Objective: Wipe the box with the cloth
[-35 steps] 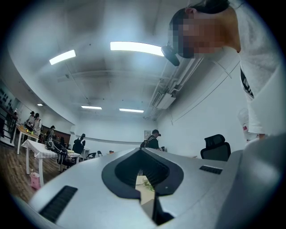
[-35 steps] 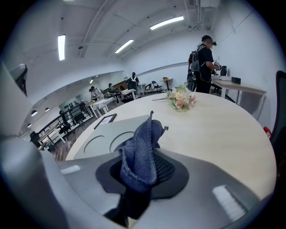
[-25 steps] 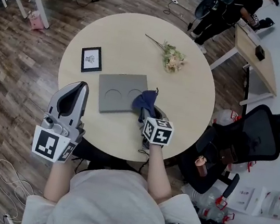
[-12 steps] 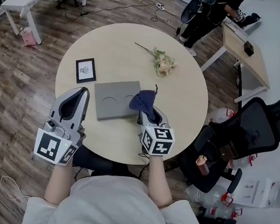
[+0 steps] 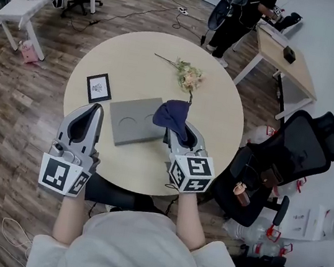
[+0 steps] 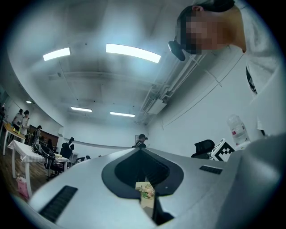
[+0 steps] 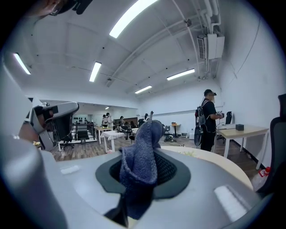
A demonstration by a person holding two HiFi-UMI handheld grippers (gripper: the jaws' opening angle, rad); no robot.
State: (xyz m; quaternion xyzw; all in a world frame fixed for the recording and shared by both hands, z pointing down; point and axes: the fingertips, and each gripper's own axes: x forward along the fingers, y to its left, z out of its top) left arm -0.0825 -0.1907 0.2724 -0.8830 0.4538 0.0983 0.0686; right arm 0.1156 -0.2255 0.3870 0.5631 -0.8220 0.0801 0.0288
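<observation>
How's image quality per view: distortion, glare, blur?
Head view: even light, sharp; cloth and box read clearly, mild bending at the edges. Left gripper view: heavy fisheye, dark corners, ceiling lights bloom, mosaic patch at top right. Right gripper view: same fisheye; cloth close up, weave sharp, ceiling lights bright.

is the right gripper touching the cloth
Touching. The right gripper view shows the cloth pinched between the jaws of the right gripper, its end sticking out beyond them.

I see round table, framed picture near left edge, flower sprig far side, black office chair right.
</observation>
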